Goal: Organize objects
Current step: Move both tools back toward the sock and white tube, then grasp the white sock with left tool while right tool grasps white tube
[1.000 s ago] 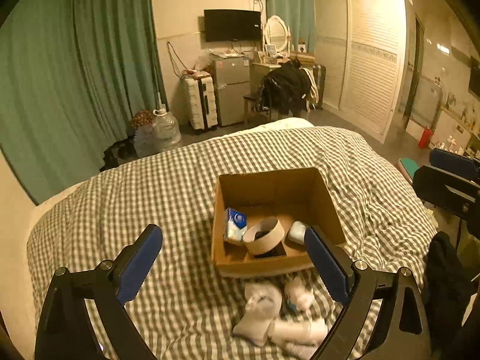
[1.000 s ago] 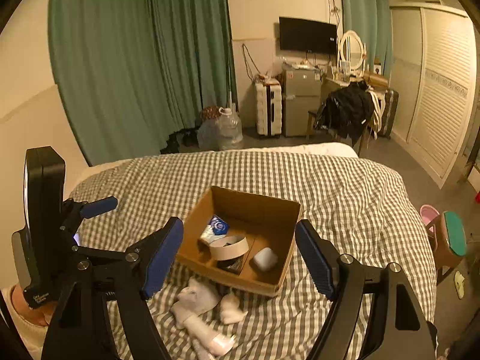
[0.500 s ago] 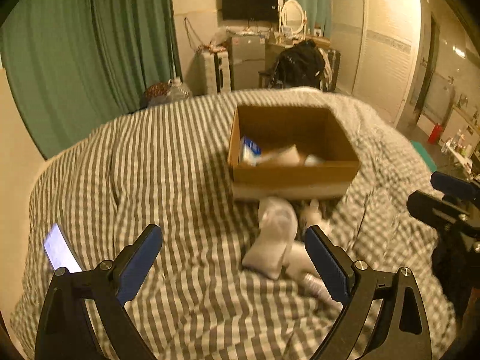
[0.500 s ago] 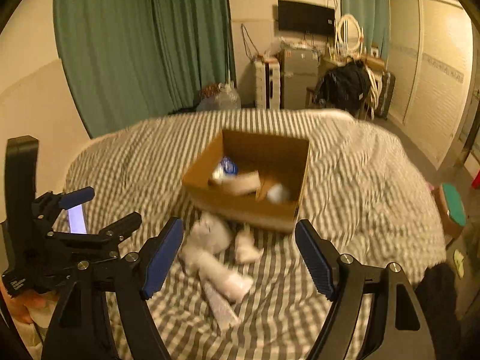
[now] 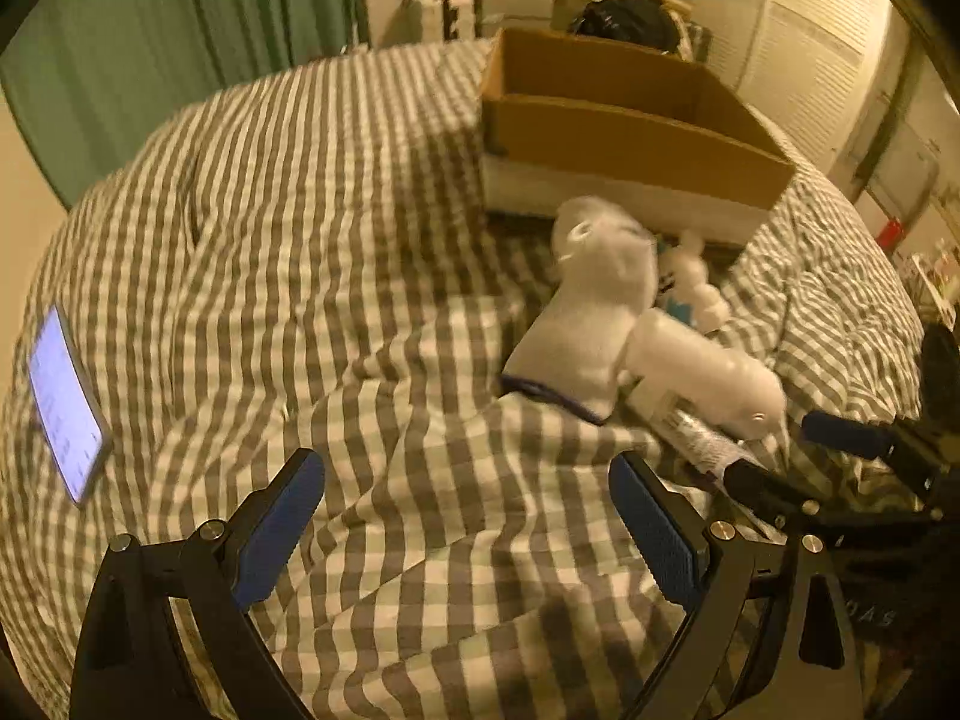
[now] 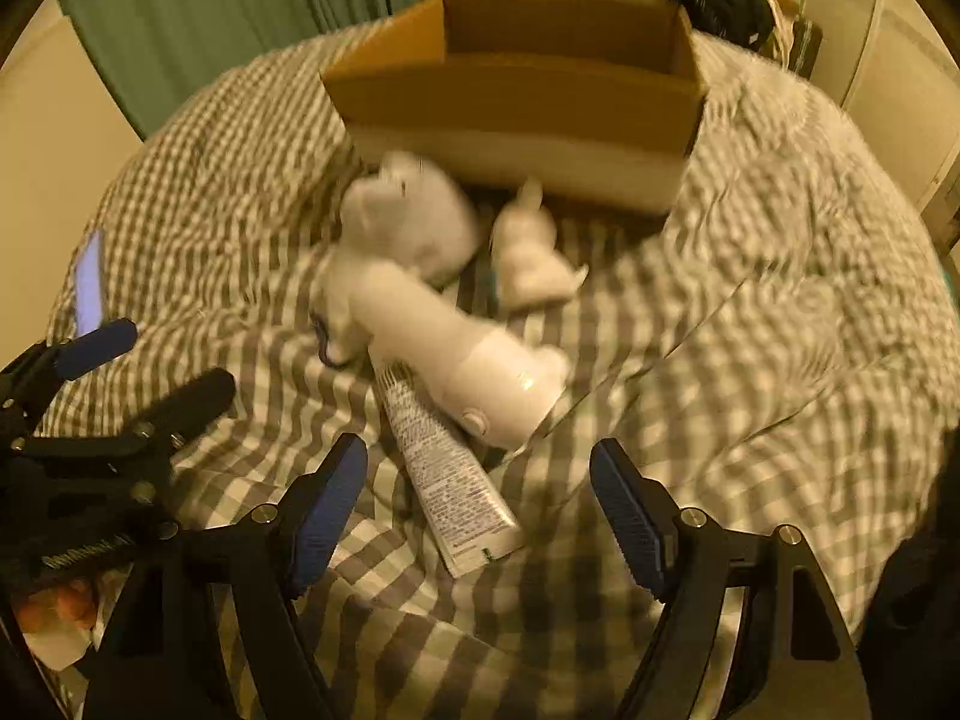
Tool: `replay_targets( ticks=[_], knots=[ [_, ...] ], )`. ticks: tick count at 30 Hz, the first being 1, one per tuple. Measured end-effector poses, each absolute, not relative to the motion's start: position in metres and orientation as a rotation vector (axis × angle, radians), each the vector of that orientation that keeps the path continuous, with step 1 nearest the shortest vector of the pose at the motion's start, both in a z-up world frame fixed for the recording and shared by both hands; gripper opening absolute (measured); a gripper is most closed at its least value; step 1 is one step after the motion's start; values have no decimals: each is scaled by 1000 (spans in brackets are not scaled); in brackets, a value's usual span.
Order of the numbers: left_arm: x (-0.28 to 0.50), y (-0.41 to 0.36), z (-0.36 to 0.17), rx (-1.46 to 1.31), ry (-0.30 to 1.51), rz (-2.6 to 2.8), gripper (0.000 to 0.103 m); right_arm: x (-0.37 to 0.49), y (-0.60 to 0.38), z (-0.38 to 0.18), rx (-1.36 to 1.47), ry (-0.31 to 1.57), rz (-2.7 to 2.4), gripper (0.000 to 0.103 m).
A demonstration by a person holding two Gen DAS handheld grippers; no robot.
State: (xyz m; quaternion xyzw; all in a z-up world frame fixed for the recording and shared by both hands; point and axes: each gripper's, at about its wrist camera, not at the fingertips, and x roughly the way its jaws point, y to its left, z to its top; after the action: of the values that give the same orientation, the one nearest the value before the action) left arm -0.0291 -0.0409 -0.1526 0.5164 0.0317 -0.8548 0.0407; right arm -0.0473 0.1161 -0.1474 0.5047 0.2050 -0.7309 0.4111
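Observation:
A brown cardboard box (image 5: 624, 138) (image 6: 516, 102) stands on the checked bed. In front of it lie white socks (image 5: 594, 300) (image 6: 408, 222), a small white sock bundle (image 5: 699, 282) (image 6: 528, 246), a white bottle (image 5: 714, 378) (image 6: 474, 360) and a printed tube (image 6: 447, 468) (image 5: 702, 441). My right gripper (image 6: 480, 516) is open, low over the bed, with the tube's end between its fingers. My left gripper (image 5: 468, 534) is open and empty over bare blanket, left of the pile. The box's contents are hidden.
A lit phone (image 5: 63, 414) (image 6: 90, 285) lies on the blanket at the left. Green curtains (image 5: 198, 30) hang behind the bed. A dark chair with clothes (image 5: 630, 18) and a white wardrobe (image 5: 822, 42) stand beyond the box.
Both grippers have dropped and moved forward toward the pile. The box now shows side-on, its contents out of sight. The tube now lies between my right fingers.

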Motion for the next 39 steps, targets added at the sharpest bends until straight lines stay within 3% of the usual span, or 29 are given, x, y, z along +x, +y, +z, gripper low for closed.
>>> replay_targets(
  ticks=[3,8,10,13,18,22,32,34,36,38,39],
  knots=[
    [-33,-47,-162,1622,135,-2576,98,-49,110,-161,1322,503,-1792,74],
    [-37,-49,-167,1643,142,-2554,98,-49,100,-181,1379,526,-1728,59],
    [-39,-48,-169,1647,129,-2550,98,-48,100,-185,1385,549,-1727,41],
    [-44,-46,-169,1649,100,-2549,98,-46,105,-181,1363,529,-1714,32],
    [-57,-40,-167,1636,60,-2571,98,-41,117,-156,1275,481,-1721,27],
    [-73,-27,-165,1634,28,-2613,98,-44,125,-125,1184,461,-1755,16],
    [-121,1,-191,1726,-12,-2659,98,-85,138,-109,1184,389,-1816,15],
    [-128,4,-200,1768,-10,-2652,94,-95,137,-114,1213,372,-1814,15],
    [-133,4,-210,1819,11,-2642,68,-103,136,-122,1237,362,-1811,15],
    [-136,3,-216,1854,28,-2626,54,-108,133,-127,1255,362,-1804,15],
    [-136,2,-217,1854,39,-2630,52,-110,132,-130,1261,358,-1800,15]
  ],
)
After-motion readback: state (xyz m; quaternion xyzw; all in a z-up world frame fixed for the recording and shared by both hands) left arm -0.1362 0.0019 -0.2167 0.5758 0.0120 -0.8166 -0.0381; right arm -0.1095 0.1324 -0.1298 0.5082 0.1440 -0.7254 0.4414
